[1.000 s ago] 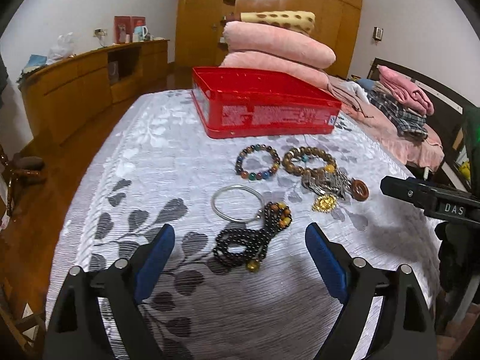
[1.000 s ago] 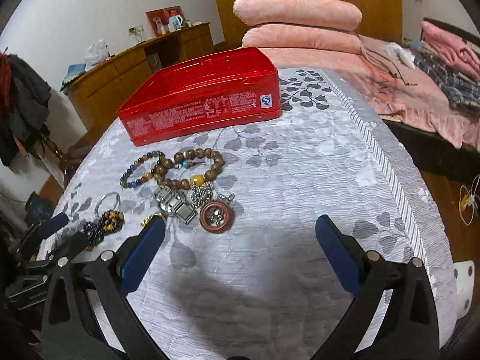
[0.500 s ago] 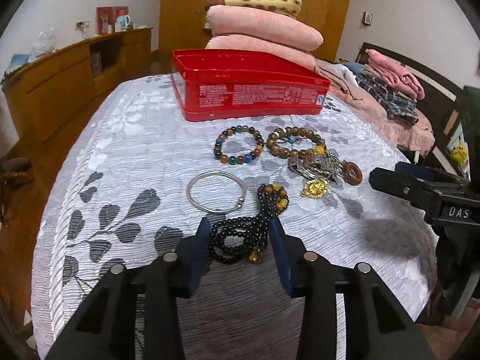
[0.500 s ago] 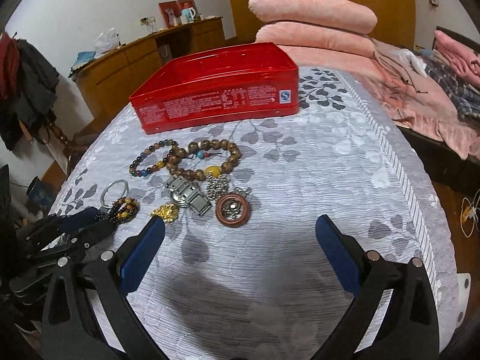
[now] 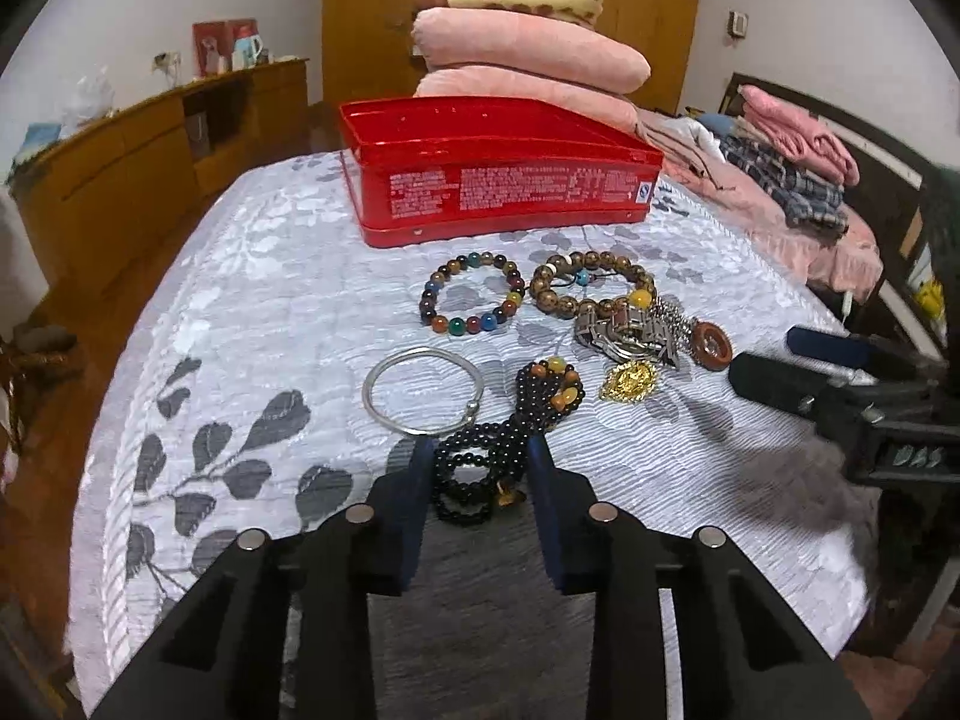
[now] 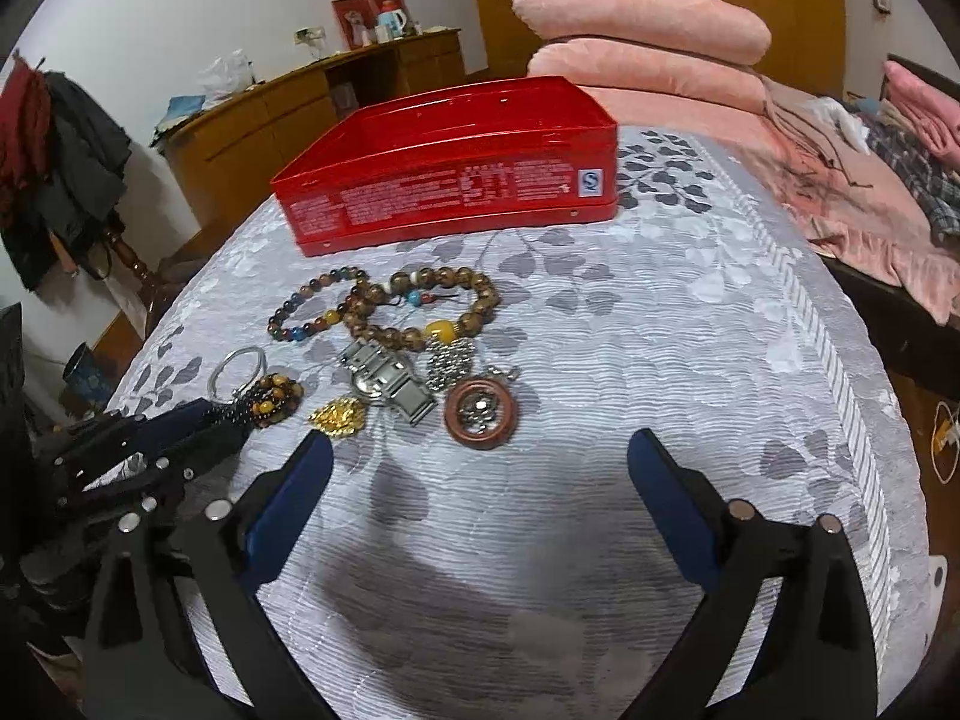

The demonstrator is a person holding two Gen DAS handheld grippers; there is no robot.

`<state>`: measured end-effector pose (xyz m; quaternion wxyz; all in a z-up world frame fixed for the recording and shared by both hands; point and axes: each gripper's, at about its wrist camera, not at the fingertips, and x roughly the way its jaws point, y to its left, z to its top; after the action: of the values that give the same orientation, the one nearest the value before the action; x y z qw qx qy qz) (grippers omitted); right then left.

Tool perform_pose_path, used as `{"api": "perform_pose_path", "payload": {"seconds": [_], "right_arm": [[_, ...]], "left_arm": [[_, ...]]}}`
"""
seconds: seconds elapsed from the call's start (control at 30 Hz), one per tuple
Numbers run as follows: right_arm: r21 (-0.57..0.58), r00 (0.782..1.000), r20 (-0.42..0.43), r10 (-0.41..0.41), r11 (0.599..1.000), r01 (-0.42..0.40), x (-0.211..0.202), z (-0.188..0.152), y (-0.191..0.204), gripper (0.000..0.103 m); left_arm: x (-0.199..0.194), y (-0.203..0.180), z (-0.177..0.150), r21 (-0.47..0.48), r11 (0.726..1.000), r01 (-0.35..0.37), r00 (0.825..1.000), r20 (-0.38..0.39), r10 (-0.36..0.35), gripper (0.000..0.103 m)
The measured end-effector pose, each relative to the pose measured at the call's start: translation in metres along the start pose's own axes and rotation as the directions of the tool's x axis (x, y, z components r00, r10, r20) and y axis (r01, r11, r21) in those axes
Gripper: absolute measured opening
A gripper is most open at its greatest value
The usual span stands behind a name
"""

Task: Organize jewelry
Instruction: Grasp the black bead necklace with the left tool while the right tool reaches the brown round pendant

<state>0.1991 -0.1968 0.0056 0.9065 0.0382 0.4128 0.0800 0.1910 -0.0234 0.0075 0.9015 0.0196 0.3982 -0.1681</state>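
Note:
Jewelry lies on a grey leaf-patterned cloth (image 5: 252, 324) in front of a red tin box (image 5: 498, 192). My left gripper (image 5: 480, 480) is closing, and its blue pads touch both sides of the black bead necklace (image 5: 480, 456), whose amber-beaded end (image 5: 549, 387) lies further out. Beside it lie a silver bangle (image 5: 423, 390), a multicolour bead bracelet (image 5: 474, 294), a brown bead bracelet (image 5: 591, 285), a metal watch (image 5: 624, 336) and a gold pendant (image 5: 630, 381). My right gripper (image 6: 480, 444) stands wide, its jaws closing slightly around nothing, just short of a round wooden pendant (image 6: 480, 414).
Pink folded blankets (image 5: 528, 54) are stacked behind the tin. A wooden sideboard (image 5: 132, 162) runs along the left wall. A bed with folded clothes (image 6: 900, 168) stands to the right. The cloth drops away at its right edge (image 6: 870, 420).
The left jaws have closed from wide apart to both sides of the black bead necklace. The right jaws have narrowed a little; both grippers stay over the same spots.

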Motion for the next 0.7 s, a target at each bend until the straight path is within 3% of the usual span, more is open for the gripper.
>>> {"api": "perform_pose_path", "payload": {"seconds": [0.03,0.1,0.7], "right_arm": [[-0.005,1.000,-0.005,0.001,1.000,-0.001,0.001,0.000,0.001,0.079],[-0.001,1.000,-0.026,0.010,1.000,-0.010,0.005,-0.001,0.000,0.073],[-0.055,0.998,-0.055,-0.011,0.998,0.008,0.023,0.007,0.000,0.039]], "left_arm": [[-0.002,0.001,-0.001,-0.011,1.000,0.001,1.000,0.001,-0.001,0.030],[-0.005,0.004,-0.002,-0.030,1.000,-0.008,1.000,0.004,0.008,0.030],[0.002,-0.003,0.001,-0.022,1.000,-0.014,1.000,0.000,0.014,0.036]]}}
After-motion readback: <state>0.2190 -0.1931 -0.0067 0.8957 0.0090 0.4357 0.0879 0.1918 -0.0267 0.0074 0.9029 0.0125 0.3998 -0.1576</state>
